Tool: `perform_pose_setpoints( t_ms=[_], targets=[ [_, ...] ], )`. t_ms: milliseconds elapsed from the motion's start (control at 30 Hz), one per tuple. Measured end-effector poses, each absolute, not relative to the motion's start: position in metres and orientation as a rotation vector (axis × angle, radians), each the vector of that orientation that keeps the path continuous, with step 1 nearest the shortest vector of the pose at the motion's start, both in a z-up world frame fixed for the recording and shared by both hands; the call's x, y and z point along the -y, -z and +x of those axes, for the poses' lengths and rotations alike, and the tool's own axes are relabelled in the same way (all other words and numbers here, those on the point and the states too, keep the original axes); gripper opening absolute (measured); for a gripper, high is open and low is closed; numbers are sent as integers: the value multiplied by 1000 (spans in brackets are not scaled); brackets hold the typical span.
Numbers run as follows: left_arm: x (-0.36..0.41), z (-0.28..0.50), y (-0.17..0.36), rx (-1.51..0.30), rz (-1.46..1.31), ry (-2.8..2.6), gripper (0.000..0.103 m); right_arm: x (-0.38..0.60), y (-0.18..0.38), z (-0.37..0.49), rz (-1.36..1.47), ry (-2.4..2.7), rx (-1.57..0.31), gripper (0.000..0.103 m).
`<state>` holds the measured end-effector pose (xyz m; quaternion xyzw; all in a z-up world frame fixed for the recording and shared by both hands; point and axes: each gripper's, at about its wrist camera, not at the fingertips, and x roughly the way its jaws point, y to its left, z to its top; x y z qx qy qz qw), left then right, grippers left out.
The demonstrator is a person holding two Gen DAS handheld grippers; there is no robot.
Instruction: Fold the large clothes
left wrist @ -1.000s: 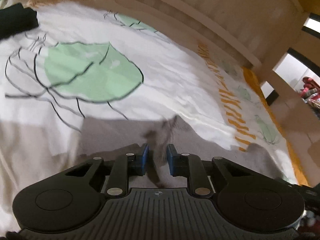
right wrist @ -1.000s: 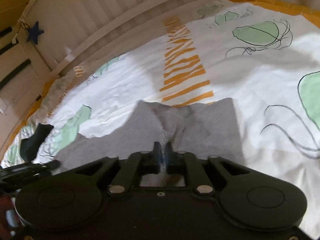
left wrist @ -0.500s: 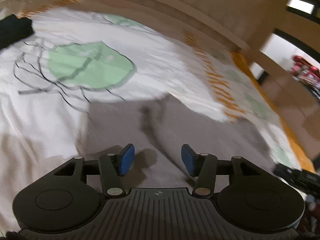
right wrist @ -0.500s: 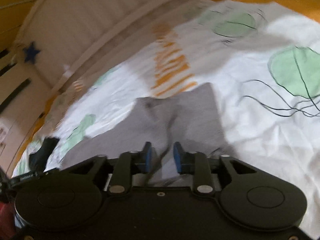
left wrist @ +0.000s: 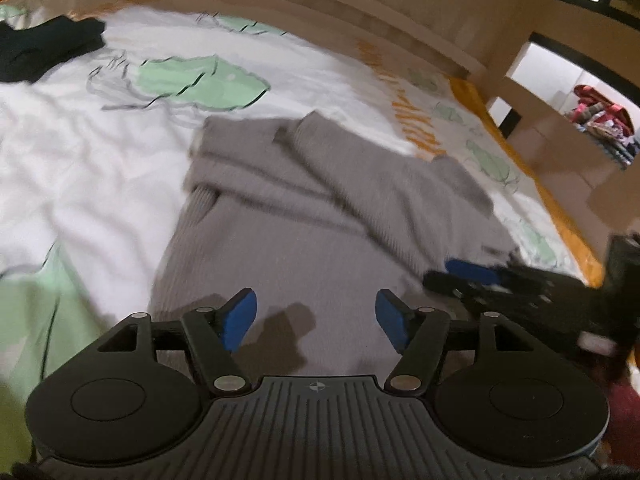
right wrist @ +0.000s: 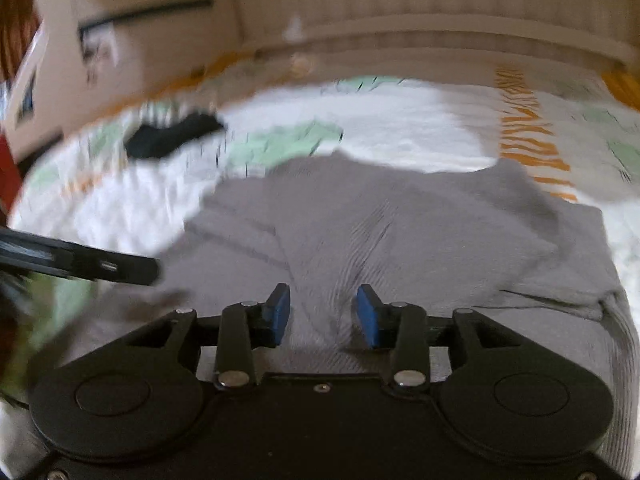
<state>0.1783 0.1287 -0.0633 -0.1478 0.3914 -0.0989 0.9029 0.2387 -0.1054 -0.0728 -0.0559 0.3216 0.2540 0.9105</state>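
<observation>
One grey knit garment [left wrist: 304,216] lies spread on the bed, over the white printed bedsheet [left wrist: 80,152], with a sleeve folded across its body and ribbed hems showing at the edges. I judge it soft, limp and fairly light; it will sag and slide on itself when lifted, so I would take it at a hem corner or along the ribbed edge, pinching two layers at once, not in the loose middle.

My left gripper [left wrist: 316,320] hangs over the lower part of the garment, its jaws having just opened wide, with nothing between the blue pads but cloth lying flat below. My right gripper [right wrist: 322,314] is above the garment's middle, where a small ridge of fabric stands; its jaws have just parted to a moderate gap and the pads press on nothing.

Near the far edge of the bed lies a dark garment [left wrist: 44,48], well apart from the grey one. Beyond is the pale bed frame [left wrist: 360,4]. Each gripper shows in the other's view, so they are near and could collide.
</observation>
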Motion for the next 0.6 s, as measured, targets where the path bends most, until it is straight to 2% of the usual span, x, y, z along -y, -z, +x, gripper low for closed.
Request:
perform_pose_setpoints(
  t_ms=[67,100,133,267,300,333,400,467,500,533,600],
  targets=[
    [-130,168,64,-816,-292,191,65,94,84,242,-179,-494,-685,44],
    [-132,164,64,-819,-282,187,65,93,87,241,-190,-478,-682,20],
    [-133,159,63,-818,-273,182,65,93,85,241,-178,-463,-678,16],
    [-139,144,60,-817,-237,172,66,92,75,230,-96,-485,-658,16],
    [-141,141,60,-819,-234,173,67,90,78,228,-110,-487,-665,19],
    [-142,139,60,-824,-234,176,67,84,84,227,-134,-482,-685,26],
    [-146,135,61,-837,-235,169,67,82,95,228,-152,-471,-716,30],
    [-150,130,62,-846,-235,162,67,85,91,224,-111,-483,-709,44],
    [-152,127,61,-847,-238,164,67,89,87,221,-86,-497,-715,55],
    [-153,124,60,-846,-242,167,68,91,83,219,-65,-510,-716,63],
    [-155,120,57,-839,-243,168,68,101,70,208,-16,-531,-708,63]
  ],
)
